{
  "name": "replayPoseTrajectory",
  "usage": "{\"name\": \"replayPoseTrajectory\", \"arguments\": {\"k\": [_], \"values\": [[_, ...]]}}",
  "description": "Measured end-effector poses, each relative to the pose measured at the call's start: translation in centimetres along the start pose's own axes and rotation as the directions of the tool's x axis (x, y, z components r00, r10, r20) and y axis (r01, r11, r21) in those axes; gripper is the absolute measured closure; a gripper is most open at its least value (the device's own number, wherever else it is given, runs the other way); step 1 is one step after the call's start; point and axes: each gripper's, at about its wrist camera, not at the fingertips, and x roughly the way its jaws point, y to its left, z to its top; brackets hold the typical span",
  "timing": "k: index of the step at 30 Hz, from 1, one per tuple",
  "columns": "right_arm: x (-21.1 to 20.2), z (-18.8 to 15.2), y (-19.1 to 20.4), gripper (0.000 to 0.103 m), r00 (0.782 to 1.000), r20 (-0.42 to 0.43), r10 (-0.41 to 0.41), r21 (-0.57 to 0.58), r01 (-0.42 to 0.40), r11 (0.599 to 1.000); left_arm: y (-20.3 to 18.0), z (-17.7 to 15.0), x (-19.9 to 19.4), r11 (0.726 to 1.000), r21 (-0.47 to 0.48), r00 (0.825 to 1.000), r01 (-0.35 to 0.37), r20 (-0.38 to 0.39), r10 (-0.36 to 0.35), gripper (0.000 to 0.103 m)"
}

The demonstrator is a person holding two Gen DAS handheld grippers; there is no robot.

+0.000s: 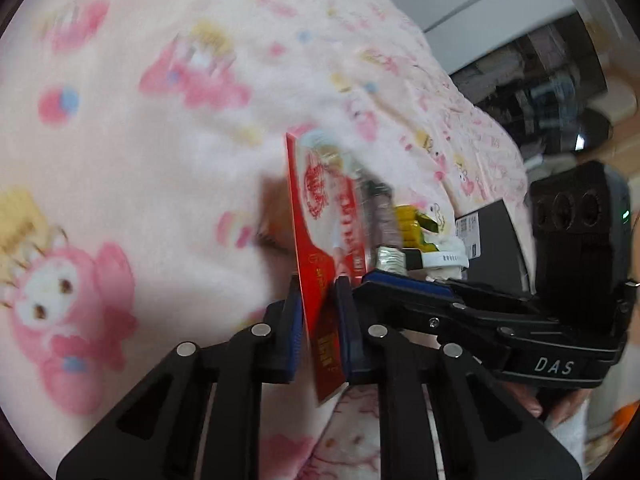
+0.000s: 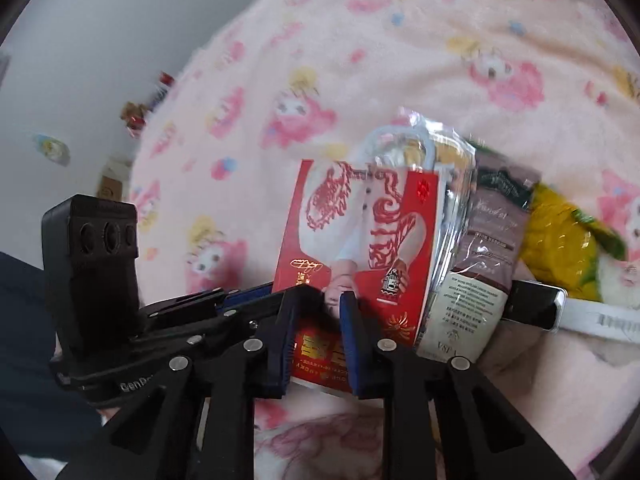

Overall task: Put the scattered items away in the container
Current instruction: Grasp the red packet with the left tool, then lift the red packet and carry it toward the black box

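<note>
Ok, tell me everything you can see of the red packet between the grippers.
The red packet is a flat, glossy card-like pack, red with a white panel of swirling red artwork, gold print near its bottom and a photo of a person holding a small object. It stands on edge above the pink blanket, leaning against clear and brown sachets behind it. The left gripper and the right gripper both pinch its lower edge.

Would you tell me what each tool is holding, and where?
Both the left tool and right tool pinch the red packet at its bottom edge.
</note>
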Motion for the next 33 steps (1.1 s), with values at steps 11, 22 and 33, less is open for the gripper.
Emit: {"name": "replayPoseTrajectory", "arguments": {"k": [11, 22, 33], "values": [[-4.3, -3.3, -1.8, 0.082, 0.991, 0.037, -0.126, 0.069, 0.123, 0.990, 0.3, 0.3, 2.8, 0.999, -0.026, 0.996, 0.022, -0.089, -0.024, 0.084], [-8.0, -5.3, -2.9, 0.079, 0.984, 0.114, -0.138, 0.119, 0.124, 0.985, -5.3, 0.6, -3.4, 0.987, 0.051, 0.988, 0.150, 0.012, -0.151, 0.103], [-22.7, -18.1, -7.2, 0.067, 0.919, 0.353, -0.178, 0.276, 0.080, 0.958, -20.4, -5.2, -2.4, 0.863, 0.232, 0.890, 0.450, -0.203, -0.409, 0.103]]}}
